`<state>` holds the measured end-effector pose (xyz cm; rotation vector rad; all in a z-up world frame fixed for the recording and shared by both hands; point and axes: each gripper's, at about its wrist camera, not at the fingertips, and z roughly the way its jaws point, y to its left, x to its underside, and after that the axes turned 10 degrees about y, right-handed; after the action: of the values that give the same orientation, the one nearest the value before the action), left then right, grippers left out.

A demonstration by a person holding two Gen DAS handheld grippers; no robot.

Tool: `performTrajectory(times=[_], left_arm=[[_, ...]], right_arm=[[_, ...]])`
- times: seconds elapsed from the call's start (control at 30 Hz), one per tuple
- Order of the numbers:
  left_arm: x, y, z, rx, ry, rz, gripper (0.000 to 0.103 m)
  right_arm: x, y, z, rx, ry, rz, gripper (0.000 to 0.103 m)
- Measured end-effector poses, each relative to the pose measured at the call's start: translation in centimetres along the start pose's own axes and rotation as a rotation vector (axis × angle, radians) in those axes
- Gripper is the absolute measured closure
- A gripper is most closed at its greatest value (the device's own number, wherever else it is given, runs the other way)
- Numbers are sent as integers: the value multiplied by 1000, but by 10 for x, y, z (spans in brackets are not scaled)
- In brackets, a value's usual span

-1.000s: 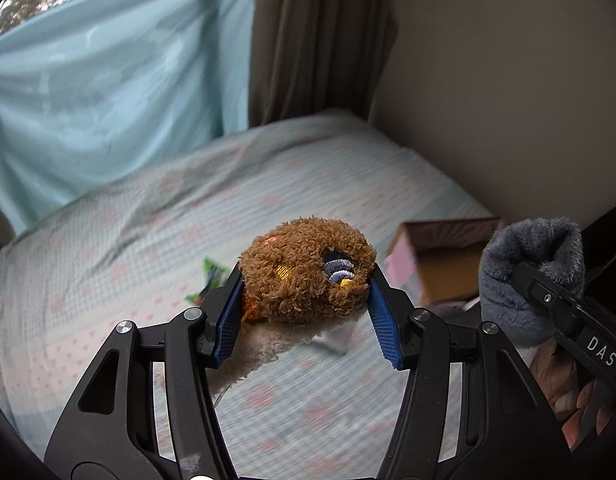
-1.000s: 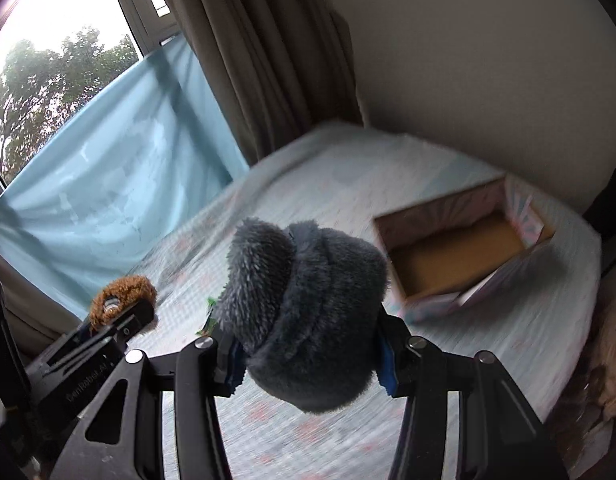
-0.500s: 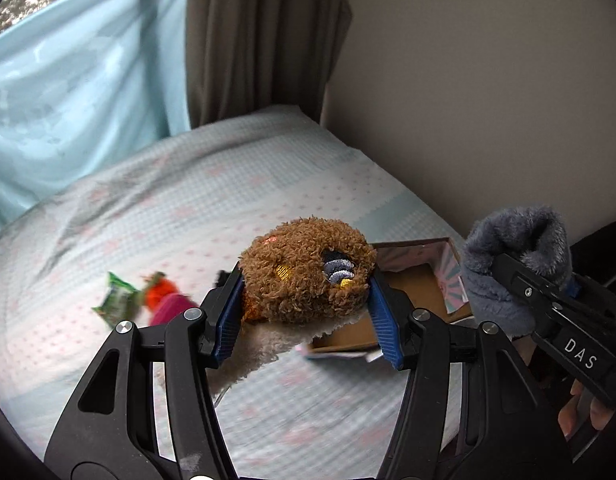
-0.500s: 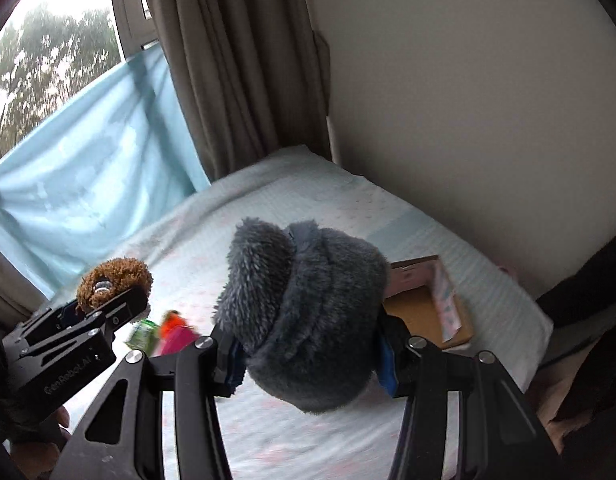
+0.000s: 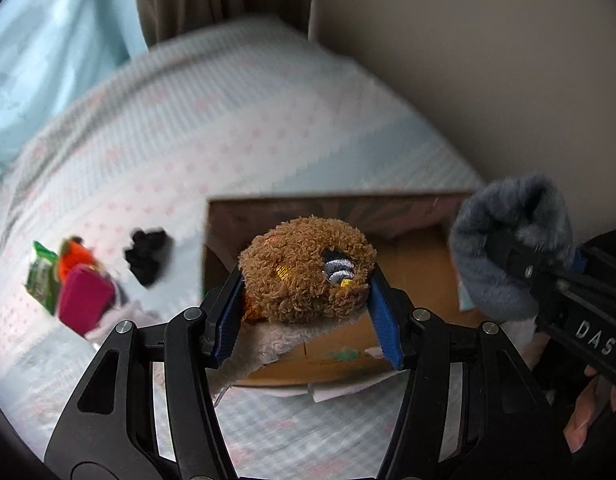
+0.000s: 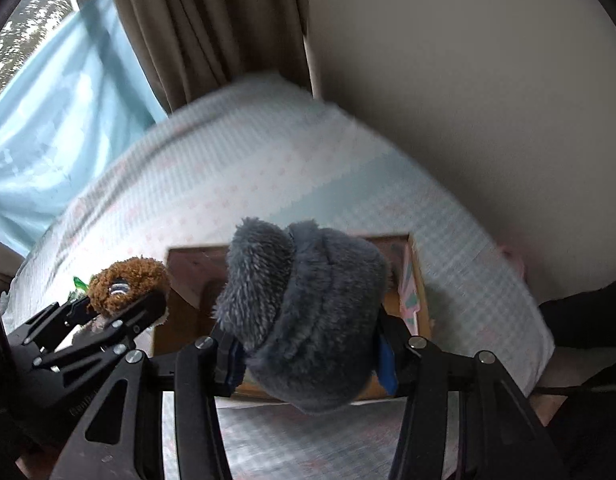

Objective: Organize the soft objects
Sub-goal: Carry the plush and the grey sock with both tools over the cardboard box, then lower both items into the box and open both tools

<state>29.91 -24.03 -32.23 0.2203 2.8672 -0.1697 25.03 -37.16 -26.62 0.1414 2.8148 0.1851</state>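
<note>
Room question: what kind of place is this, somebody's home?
Most likely a bedroom at home: a bed with a pale patterned sheet fills the view, brown curtains hang by a window, and small soft things lie on the sheet.

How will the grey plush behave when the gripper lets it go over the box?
The grey plush bulges around the right gripper, so it looks soft and probably springs back. It seems light and should drop limply into the box, unlikely to roll.
</note>
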Motion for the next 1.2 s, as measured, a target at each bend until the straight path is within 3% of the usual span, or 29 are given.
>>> performTrajectory(times=[0.33,0.53,0.6,0.63,0.67,0.73,0.93,1.2], left_arm=[[-26,-8,91,-42,222,22,49],[-37,-15,117,-45,269,61,49],[-39,-19,117,-53,279,96,42],[-39,-21,115,-77,273,110,26],[-38,-23,111,-112,260,122,2],[-37,-23,104,-167,237,139,0],[-39,-11,109,-131,272,103,0],[-34,-8,90,-115,236,82,0]], right_arm=[[-35,-29,90,-1,215,4,54],[-39,-40,125,-32,323,23,54],[-40,-39,129,-37,335,19,50],[-42,-39,129,-37,336,18,44],[-44,-39,128,-40,326,21,29],[-47,-41,123,-55,296,33,0],[-52,-44,120,-73,280,23,0],[-49,-42,109,-79,260,32,0]])
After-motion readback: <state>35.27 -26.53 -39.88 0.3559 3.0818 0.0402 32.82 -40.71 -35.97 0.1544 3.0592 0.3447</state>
